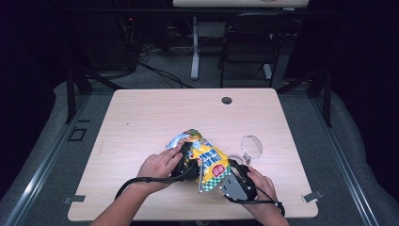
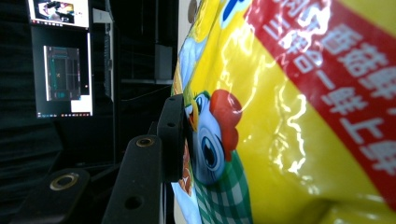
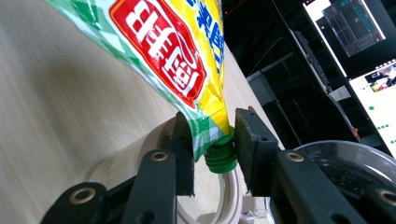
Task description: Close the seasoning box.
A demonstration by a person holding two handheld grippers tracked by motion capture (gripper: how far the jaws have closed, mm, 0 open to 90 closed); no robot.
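Wooden table (image 1: pixel 141 122) seen from above, a yellow pouch (image 1: pixel 207 157) lying near its front edge, between two hands. Left hand (image 1: pixel 159 167) gripping the left gripper (image 1: pixel 187 155) at the pouch's left side; right hand (image 1: pixel 263 186) gripping the right gripper (image 1: pixel 234 170) at the pouch's lower right corner, grey plate on top. Clear round bowl (image 1: pixel 252 145) just beyond the right gripper, on the table.

From the left gripper (image 2: pixel 187 140) view: one black jaw pressed flat against the printed face of the pouch (image 2: pixel 289 116), beside a cartoon chicken and green check pattern; other jaw hidden behind the pouch, so pinching looks likely but cannot tell for sure. Monitor (image 2: pixel 65 74) glowing in the dark background.

From the right gripper (image 3: pixel 214 140) view: both jaws closed in around the green cap (image 3: pixel 220 154) at the pouch's (image 3: pixel 163 46) corner, right jaw touching the cap, left jaw against the checked edge of the pouch beside it. Pouch rising up and away from the cap, tilted over the table (image 3: pixel 56 116). White ring (image 3: pixel 229 196) lying on the table under the jaws. Rim of the clear bowl (image 3: pixel 345 154) at lower right.
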